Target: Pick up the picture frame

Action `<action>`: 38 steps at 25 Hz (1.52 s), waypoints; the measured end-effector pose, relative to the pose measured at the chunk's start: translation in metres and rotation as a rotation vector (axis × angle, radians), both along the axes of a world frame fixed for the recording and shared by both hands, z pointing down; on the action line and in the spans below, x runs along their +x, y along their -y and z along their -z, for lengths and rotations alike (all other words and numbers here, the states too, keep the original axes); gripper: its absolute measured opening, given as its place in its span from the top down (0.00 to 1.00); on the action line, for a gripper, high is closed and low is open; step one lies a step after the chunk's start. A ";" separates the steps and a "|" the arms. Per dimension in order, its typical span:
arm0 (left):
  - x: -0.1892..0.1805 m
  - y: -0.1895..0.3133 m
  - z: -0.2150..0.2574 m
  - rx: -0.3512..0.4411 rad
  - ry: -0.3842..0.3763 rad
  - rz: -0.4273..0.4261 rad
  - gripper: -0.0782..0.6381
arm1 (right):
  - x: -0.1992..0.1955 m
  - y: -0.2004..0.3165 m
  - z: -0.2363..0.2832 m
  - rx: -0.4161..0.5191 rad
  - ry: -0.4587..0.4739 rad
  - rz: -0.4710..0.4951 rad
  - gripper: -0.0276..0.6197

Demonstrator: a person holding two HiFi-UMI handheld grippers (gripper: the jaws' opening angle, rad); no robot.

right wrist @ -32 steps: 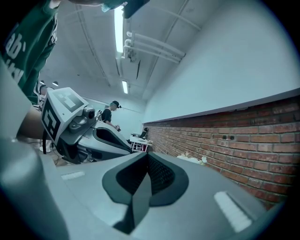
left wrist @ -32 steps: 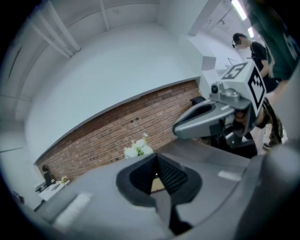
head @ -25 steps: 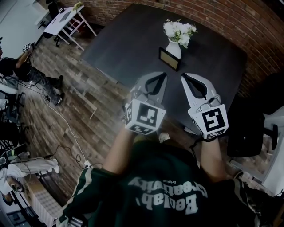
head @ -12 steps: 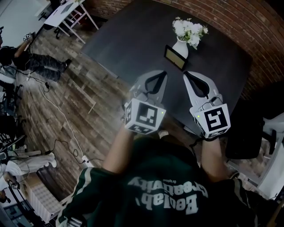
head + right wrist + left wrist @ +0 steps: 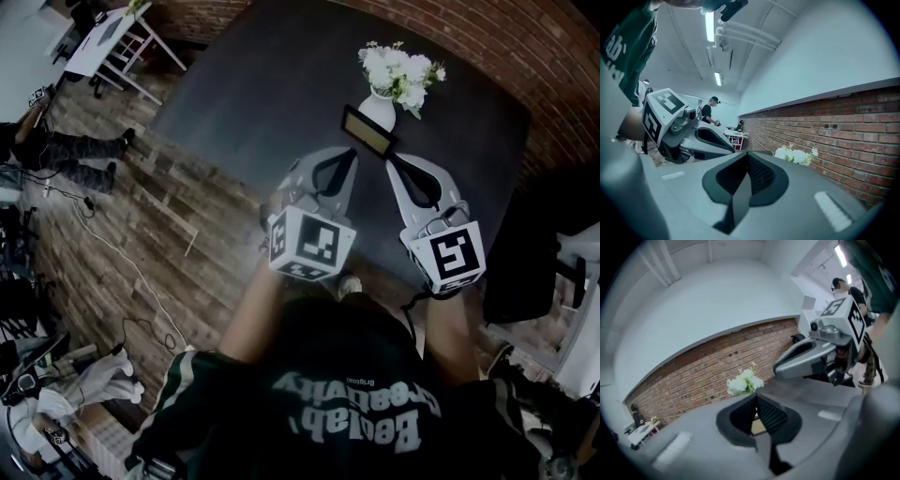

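Note:
The picture frame (image 5: 367, 131), dark-rimmed with a tan face, stands on the dark table (image 5: 272, 94) just in front of a white vase of white flowers (image 5: 396, 73). Both grippers are held side by side over the table's near edge, pointing at the frame. My left gripper (image 5: 349, 154) is shut and empty, its tips a little short of the frame's lower left. My right gripper (image 5: 390, 161) is also shut and empty, just below the frame's right end. In the left gripper view a sliver of the frame (image 5: 759, 427) shows behind the shut jaws, with the flowers (image 5: 744, 383) above.
A brick wall (image 5: 525, 56) runs behind the table. A black chair (image 5: 520, 272) stands at the right. White tables (image 5: 108, 42) and a person (image 5: 56, 150) are far left on the wooden floor, where cables (image 5: 122, 253) lie.
Both grippers have moved forward over the table toward the frame, which now sits close to their tips. Both stay shut.

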State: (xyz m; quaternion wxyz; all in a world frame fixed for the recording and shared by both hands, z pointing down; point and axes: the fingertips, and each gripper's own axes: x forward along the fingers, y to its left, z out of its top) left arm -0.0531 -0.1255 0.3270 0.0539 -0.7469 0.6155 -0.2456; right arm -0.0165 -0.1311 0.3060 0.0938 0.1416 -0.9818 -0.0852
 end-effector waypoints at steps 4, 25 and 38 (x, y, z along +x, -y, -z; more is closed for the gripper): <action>-0.015 0.029 -0.002 -0.012 0.014 -0.080 0.89 | -0.018 0.028 0.002 -0.004 -0.001 -0.063 0.95; -0.087 0.122 -0.028 -0.076 0.048 -0.329 0.89 | -0.093 0.101 -0.028 -0.043 -0.056 -0.248 0.95; -0.103 0.124 -0.060 -0.120 0.006 -0.445 0.89 | -0.095 0.099 -0.053 -0.052 -0.111 -0.369 0.95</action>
